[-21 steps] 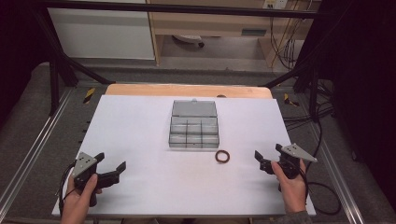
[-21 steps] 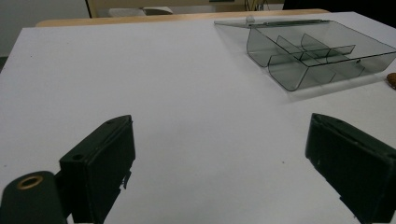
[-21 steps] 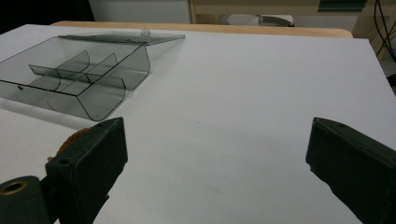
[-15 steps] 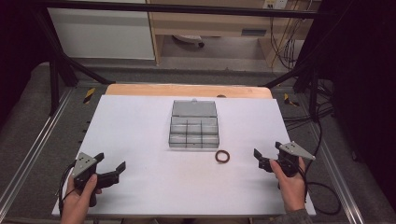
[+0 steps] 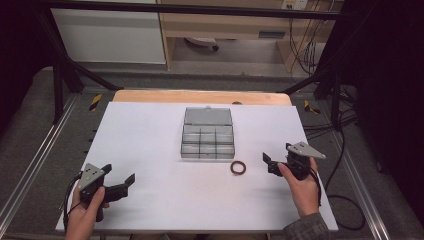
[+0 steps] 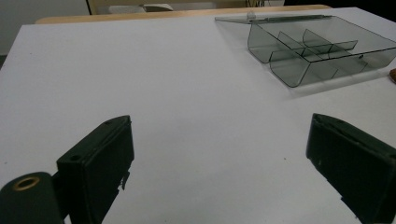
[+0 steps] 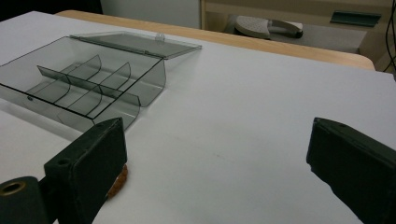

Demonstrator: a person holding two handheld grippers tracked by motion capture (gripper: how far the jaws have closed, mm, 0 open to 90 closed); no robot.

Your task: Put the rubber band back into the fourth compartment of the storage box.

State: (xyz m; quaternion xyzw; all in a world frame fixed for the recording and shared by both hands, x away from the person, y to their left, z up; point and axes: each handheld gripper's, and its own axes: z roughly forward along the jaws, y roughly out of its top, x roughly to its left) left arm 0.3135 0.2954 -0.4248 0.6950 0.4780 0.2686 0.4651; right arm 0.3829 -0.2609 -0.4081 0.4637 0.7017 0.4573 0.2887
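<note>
Right gripper (image 5: 270,164) — jaws stand wide apart, nothing between them; held low over the white table top (image 5: 150,145) in the person's right hand (image 5: 302,187). In the right gripper view the two black jaws rise from the bottom corners with bare white surface in the gap.

Small brown ring (image 5: 238,167), flat on the table, lies just beside the right gripper, on the side toward the left gripper, not touching it as far as the high view shows. In the right gripper view a sliver of the ring (image 7: 117,182) peeks out from behind the left-hand jaw; the rest is hidden by that jaw.

Clear grey plastic compartment box (image 5: 208,140), lid folded open flat behind it, sits ahead of both grippers, nearer the right one. The ring lies between the box's near corner and the right gripper, outside the box. Box compartments (image 7: 88,98) look empty.

Left gripper (image 5: 120,186) — jaws likewise spread wide and holding nothing, gripped by the left hand (image 5: 87,212), well apart from ring and box. In the left gripper view the box (image 6: 317,51) sits far ahead to the upper right.
</note>
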